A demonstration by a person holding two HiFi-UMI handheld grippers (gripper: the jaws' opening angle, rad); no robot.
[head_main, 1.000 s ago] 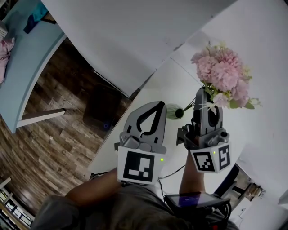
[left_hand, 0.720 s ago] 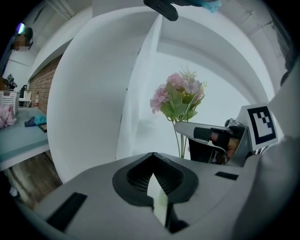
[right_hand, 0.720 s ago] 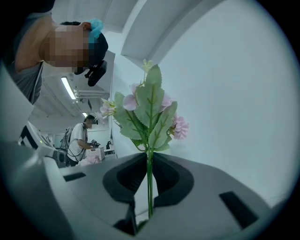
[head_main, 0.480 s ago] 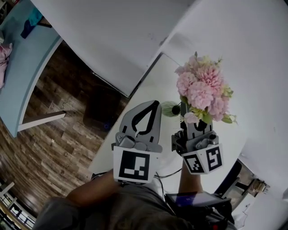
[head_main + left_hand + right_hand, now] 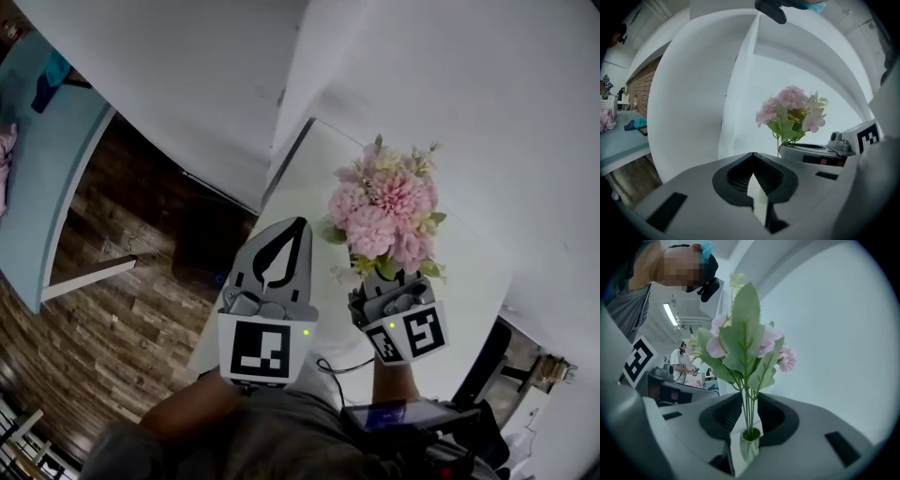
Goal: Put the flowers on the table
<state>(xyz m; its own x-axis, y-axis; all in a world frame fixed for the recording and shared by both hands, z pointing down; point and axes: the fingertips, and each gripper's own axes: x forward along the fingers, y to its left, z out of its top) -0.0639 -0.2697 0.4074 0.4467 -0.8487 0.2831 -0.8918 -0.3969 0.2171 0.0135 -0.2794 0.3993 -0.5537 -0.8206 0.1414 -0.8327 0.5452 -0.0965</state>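
Note:
A bunch of pink flowers (image 5: pixel 384 206) with green leaves stands in a small pale green vase (image 5: pixel 750 448) over the white table (image 5: pixel 473 267). My right gripper (image 5: pixel 389 274) is under the blooms, which hide its jaws in the head view. In the right gripper view, my right gripper (image 5: pixel 749 399) has the stems and vase between its jaws. The jaws are opening and the pads stand just off the stems. My left gripper (image 5: pixel 297 225) hovers left of the bouquet, shut and empty. The left gripper view shows the flowers (image 5: pixel 790 110) ahead to the right.
The table's left edge (image 5: pixel 281 169) drops to a wooden floor (image 5: pixel 122 281) with a dark object (image 5: pixel 211 234) on it. A pale blue table (image 5: pixel 47 169) stands at far left. White walls rise behind the table. A person (image 5: pixel 682 364) stands far off.
The right gripper and the bouquet have drifted left and nearer, closer to the left gripper. The blooms now cover the right jaws and the vase in the head view.

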